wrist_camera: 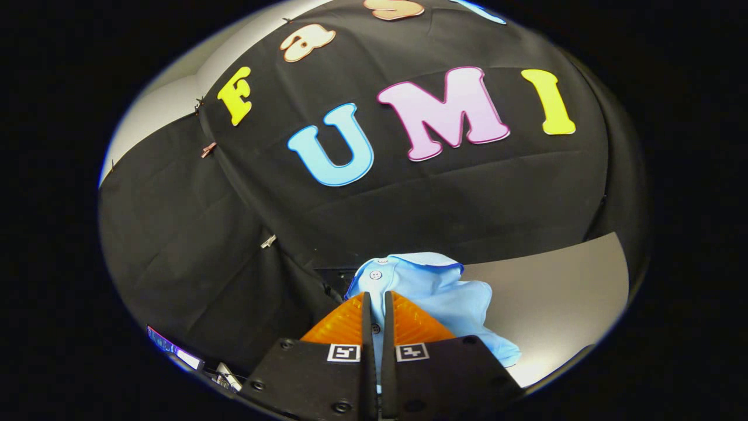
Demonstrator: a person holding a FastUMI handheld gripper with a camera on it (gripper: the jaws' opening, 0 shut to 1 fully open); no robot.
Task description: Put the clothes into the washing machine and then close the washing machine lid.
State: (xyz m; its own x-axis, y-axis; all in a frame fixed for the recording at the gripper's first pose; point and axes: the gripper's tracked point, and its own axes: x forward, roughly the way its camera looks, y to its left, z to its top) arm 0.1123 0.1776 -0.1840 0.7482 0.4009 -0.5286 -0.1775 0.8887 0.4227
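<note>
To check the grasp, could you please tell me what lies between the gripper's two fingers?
In the gripper view, a fold of the light blue buttoned shirt lies pinched between the nearly closed fingers of the gripper; its collar rises just beyond them.

light blue collared button shirt point(435, 292): lower part hidden behind gripper point(374, 327) fingers | small lit device point(175, 351) beside them: too blurred to identify
</note>
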